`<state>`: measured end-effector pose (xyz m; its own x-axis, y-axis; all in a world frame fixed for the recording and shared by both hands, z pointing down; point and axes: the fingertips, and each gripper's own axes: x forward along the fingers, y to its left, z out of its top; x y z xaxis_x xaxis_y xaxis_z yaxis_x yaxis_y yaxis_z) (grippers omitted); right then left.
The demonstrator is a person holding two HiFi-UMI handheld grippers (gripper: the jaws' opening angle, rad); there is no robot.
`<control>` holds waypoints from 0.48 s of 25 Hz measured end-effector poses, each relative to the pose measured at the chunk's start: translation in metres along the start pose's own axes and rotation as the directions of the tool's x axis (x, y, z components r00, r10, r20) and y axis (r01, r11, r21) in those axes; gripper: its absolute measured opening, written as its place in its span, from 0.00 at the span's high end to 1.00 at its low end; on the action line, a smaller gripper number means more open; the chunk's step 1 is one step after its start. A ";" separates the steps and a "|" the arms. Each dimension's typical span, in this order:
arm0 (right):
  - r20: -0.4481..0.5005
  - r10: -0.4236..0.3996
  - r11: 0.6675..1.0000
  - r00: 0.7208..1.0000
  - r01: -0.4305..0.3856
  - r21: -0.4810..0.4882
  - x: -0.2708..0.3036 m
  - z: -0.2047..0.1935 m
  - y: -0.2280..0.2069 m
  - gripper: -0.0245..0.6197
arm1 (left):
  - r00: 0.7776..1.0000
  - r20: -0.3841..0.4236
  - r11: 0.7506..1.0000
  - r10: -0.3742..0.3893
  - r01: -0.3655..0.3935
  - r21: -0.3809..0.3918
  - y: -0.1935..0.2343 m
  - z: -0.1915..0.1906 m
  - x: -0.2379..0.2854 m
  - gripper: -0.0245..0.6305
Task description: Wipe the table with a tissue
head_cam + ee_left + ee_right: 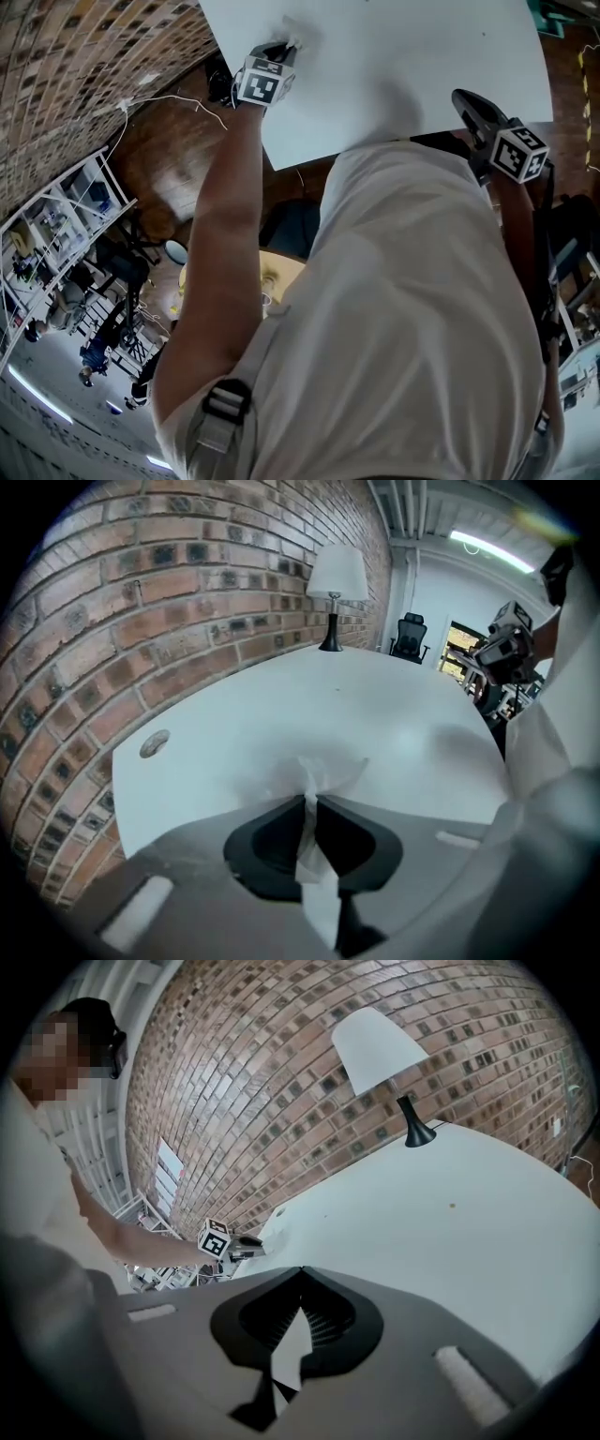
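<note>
Pinches the white tissue (323, 775) in the left gripper (310, 797): jaws pressed nearly together on the paper, one tuft fanning out past the tips, the tail trailing back between the pads. Points steeply down at the white table (403, 56) near its corner, upper left of the head view, probably to drag the tuft flat across the surface; contact not certain. Holds the right gripper (300, 1269) at the table's near edge, right of the head view, jaws together on nothing, seemingly out of the stroke's way.

brick wall (187, 602), white lamp (336, 572), wooden floor (178, 155)
</note>
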<state>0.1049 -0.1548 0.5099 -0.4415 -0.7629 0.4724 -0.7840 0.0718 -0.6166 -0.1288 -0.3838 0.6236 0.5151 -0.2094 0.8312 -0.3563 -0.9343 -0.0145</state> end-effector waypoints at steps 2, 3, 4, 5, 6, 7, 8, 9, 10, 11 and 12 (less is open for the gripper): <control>-0.004 0.010 1.000 1.000 -0.010 -0.005 0.005 0.000 0.003 0.95 | 0.999 -0.006 0.999 -0.040 0.040 0.016 -0.024 -0.007 -0.004 0.92; -0.006 0.015 1.000 1.000 -0.015 -0.007 0.008 -0.001 0.005 0.95 | 0.998 -0.010 0.998 -0.060 0.060 0.032 -0.039 -0.012 -0.006 0.92; -0.009 0.021 1.000 1.000 -0.021 -0.009 0.010 -0.001 0.006 0.95 | 0.997 -0.016 0.995 -0.082 0.082 0.057 -0.055 -0.017 -0.009 0.92; -0.013 0.027 1.000 1.000 -0.027 -0.011 0.012 -0.002 0.008 0.95 | 0.994 -0.024 0.990 -0.107 0.108 0.085 -0.073 -0.022 -0.011 0.91; -0.017 0.034 0.999 0.999 -0.034 -0.015 0.015 -0.002 0.011 0.95 | 0.991 -0.031 0.985 -0.133 0.135 0.105 -0.091 -0.028 -0.013 0.92; -0.022 0.041 0.999 0.999 -0.041 -0.020 0.019 -0.002 0.014 0.95 | 0.987 -0.029 0.982 -0.156 0.158 0.105 -0.107 -0.034 -0.016 0.92; -0.025 0.050 0.998 0.998 -0.051 -0.027 0.024 -0.002 0.018 0.95 | 0.985 -0.006 0.982 -0.173 0.173 0.078 -0.119 -0.037 -0.022 0.91; -0.028 0.060 0.998 0.998 -0.061 -0.035 0.030 0.000 0.022 0.95 | 0.983 0.041 0.984 -0.177 0.176 0.025 -0.127 -0.037 -0.030 0.91; -0.031 0.070 0.997 0.997 -0.071 -0.042 0.036 0.001 0.027 0.95 | 0.981 0.101 0.985 -0.164 0.169 -0.045 -0.130 -0.034 -0.040 0.91; -0.034 0.079 0.996 0.996 -0.081 -0.048 0.042 0.002 0.031 0.95 | 0.978 0.160 0.981 -0.136 0.155 -0.115 -0.131 -0.032 -0.051 0.91; -0.039 0.086 0.995 0.996 -0.088 -0.053 0.048 0.002 0.035 0.95 | 0.973 0.206 0.975 -0.100 0.137 -0.176 -0.131 -0.033 -0.062 0.91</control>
<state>0.0571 -0.1903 0.5094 -0.5241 -0.7283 0.4415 -0.7640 0.1730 -0.6216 -0.1394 -0.2387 0.5920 0.6976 -0.1701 0.6960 -0.4137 -0.8888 0.1974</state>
